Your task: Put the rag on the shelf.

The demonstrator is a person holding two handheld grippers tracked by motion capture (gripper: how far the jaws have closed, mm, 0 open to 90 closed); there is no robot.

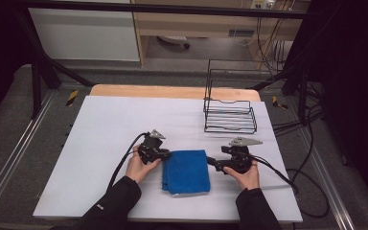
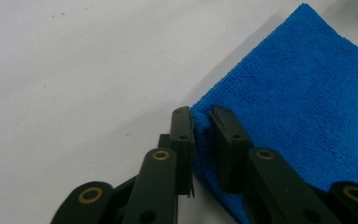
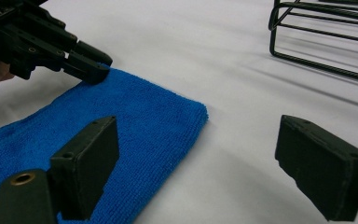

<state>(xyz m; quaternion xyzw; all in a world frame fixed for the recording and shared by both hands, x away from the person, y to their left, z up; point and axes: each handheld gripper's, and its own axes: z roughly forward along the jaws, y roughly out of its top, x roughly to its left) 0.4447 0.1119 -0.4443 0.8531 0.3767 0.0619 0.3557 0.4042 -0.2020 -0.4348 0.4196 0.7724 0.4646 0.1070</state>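
A folded blue cloth (image 1: 187, 171) (image 2: 298, 102) (image 3: 135, 121) lies flat on the white table cover (image 1: 115, 129), near the front edge. My left gripper (image 1: 167, 154) (image 2: 200, 114) comes in from the cloth's left side and is shut on its far left corner, with the blue edge pinched between the two pads. In the right gripper view this left gripper (image 3: 95, 70) sits on that same corner. My right gripper (image 1: 210, 162) (image 3: 196, 140) stands open at the cloth's right edge. One of its jaws is over the cloth, the other over bare table, and nothing is gripped.
A black wire rack (image 1: 230, 115) (image 3: 326, 37) stands on the table behind and to the right of the cloth. Cables trail from both grippers across the table. Black frame posts and loose cables flank the table.
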